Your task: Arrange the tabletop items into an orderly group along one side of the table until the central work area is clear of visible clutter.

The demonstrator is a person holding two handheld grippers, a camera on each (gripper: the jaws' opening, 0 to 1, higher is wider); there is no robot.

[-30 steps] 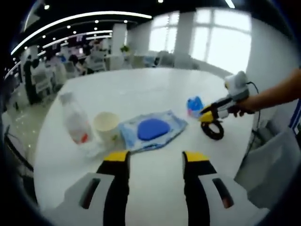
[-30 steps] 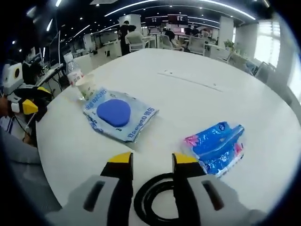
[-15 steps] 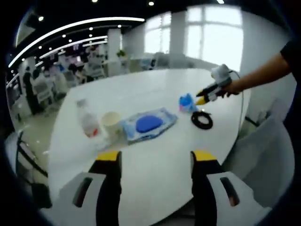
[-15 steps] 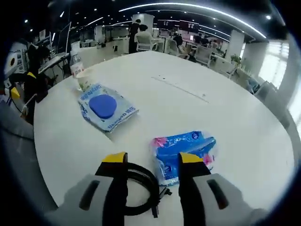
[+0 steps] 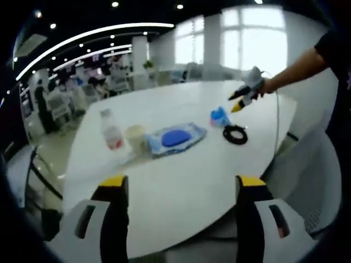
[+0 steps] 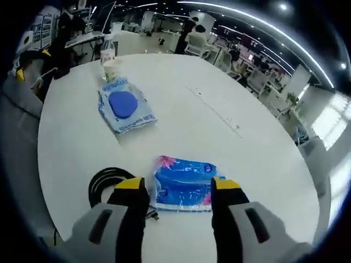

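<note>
Blue plastic tissue packet (image 6: 182, 184), long axis crosswise, just ahead of right gripper (image 6: 176, 187), jaws wide, empty; left gripper (image 5: 180, 182), jaws wide, well away across table.

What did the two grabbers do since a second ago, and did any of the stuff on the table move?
The right gripper backed away from the black cable coil, lifted, and now hovers over the blue tissue pack. The left gripper pulled back from the table edge, fingers open. Neither took hold of anything. The coil, tissue pack, wipes pack, cup and bottle appear unmoved.
</note>
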